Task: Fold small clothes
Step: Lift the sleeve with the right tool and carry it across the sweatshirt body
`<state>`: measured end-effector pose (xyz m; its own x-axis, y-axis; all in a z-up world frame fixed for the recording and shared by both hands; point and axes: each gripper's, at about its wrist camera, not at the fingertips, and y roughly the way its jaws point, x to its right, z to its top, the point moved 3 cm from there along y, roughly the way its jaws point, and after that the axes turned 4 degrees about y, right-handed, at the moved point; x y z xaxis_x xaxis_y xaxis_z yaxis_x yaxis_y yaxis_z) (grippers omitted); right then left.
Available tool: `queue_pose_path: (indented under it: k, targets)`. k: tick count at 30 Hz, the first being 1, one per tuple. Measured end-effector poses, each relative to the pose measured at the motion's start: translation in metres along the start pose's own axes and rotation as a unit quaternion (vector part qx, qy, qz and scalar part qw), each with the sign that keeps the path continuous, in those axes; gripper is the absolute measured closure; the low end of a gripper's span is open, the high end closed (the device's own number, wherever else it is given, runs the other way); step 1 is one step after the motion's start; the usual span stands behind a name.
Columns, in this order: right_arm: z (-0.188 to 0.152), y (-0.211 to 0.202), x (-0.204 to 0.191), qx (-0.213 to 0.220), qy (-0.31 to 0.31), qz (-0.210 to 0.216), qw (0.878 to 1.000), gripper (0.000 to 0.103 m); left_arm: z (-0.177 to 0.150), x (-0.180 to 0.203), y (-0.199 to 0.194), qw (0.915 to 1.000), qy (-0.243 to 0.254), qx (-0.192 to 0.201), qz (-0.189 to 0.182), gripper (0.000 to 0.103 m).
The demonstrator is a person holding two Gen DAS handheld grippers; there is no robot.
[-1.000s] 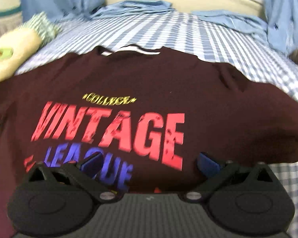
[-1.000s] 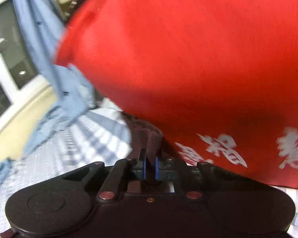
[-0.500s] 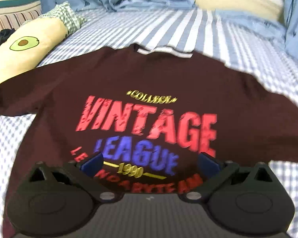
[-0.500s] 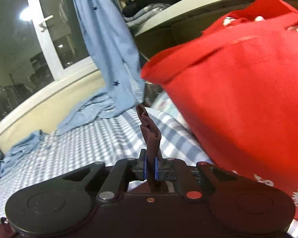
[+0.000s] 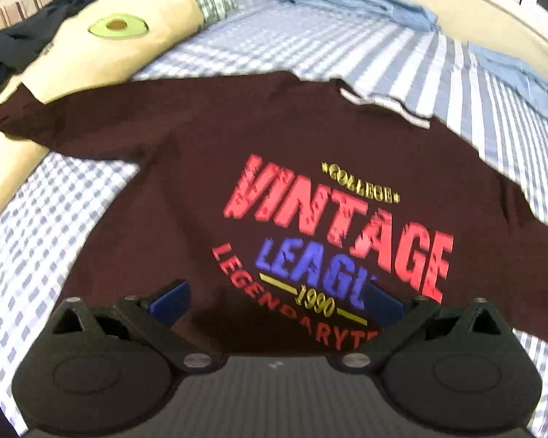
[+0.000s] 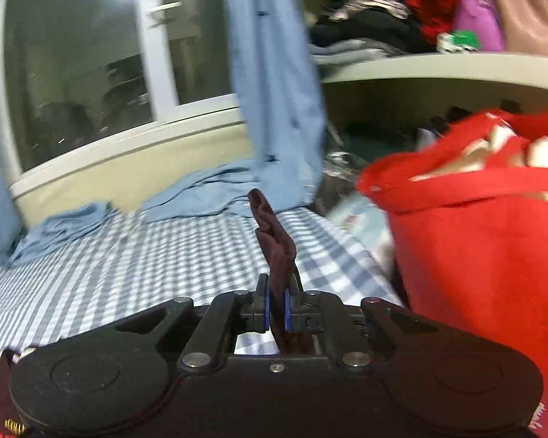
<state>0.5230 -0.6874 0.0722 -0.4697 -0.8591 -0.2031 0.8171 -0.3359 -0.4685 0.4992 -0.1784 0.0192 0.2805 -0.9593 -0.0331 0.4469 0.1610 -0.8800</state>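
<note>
Maroon T-shirt [image 5: 310,138] hem hidden behind wide left claw [image 5: 274,297]; bunched fold in clamped right claw [image 6: 276,308].

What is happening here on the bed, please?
A person is folding a dark maroon T-shirt with a "Vintage League" print, which lies spread face up on the blue checked bedsheet. The right hand-held gripper is shut on a bunched piece of maroon fabric, apparently an edge of that shirt, beside a red bag. The left hand-held gripper is open above the shirt's lower part and holds nothing. No fold is visible yet.
</note>
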Motion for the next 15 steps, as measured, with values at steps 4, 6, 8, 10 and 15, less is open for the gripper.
queue_pose_path:
  k: [4,6,8,10,15]
  targets:
    - [-0.007,0.008,-0.005,-0.018,0.033,0.009,0.999,0.097,0.003,-0.015,-0.014,0.9997,-0.016,0.017,0.008,0.001]
    - [-0.011,0.014,-0.005,-0.037,0.055,0.006,0.998,0.097,0.002,-0.024,-0.018,0.9992,-0.032,0.019,0.012,0.001]
    - [-0.012,0.018,-0.006,-0.048,0.075,-0.002,0.996,0.097,0.002,-0.032,-0.018,0.9988,-0.044,0.015,0.016,0.001]
    - [-0.011,0.018,-0.008,-0.05,0.089,-0.006,0.995,0.097,0.002,-0.038,-0.017,0.9984,-0.054,0.011,0.016,0.001]
    - [-0.003,0.007,-0.021,-0.03,0.059,-0.019,0.998,0.097,-0.001,-0.052,-0.026,0.9982,-0.054,0.02,0.017,0.001]
